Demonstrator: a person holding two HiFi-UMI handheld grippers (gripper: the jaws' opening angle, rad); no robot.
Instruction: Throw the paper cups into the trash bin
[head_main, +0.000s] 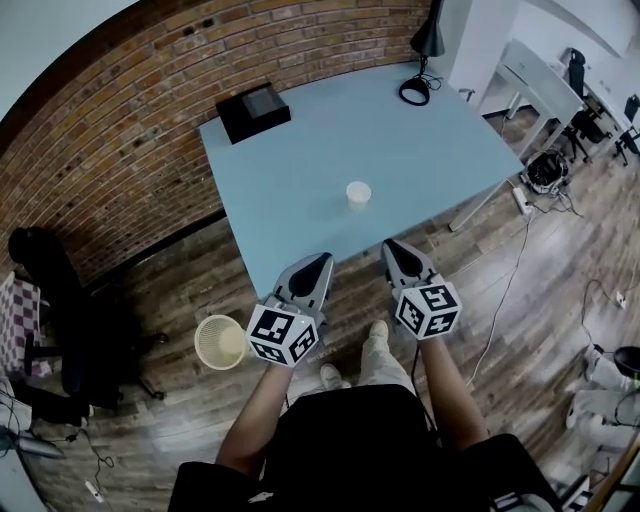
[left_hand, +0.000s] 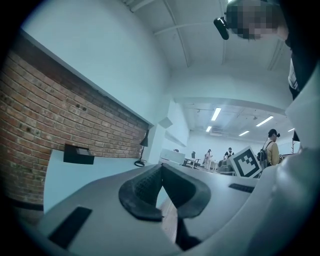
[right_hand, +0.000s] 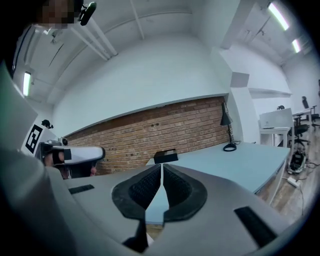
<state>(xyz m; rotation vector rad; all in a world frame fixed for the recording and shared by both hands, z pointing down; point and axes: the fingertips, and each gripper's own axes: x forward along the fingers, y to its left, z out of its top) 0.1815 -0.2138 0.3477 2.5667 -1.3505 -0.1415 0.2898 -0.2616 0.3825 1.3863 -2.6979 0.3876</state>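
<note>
My L hand-held gripper (head_main: 320, 262) & R hand-held gripper (head_main: 391, 246) were closed, empty. Cup (head_main: 358, 195) on surface (head_main: 300, 150) looked light, crushable; I judged a gentle mid-wall pinch best.

left gripper (head_main: 322, 260) + right gripper (head_main: 392, 245): grey, black fingers (left_hand: 137, 195), marker cubes (head_main: 283, 335) | black top (head_main: 350, 440), beige trousers (head_main: 375, 360)

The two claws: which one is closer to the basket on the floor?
The left claw: the pale basket stands just to its outer side, while the right claw is farther away, on the other side.
</note>
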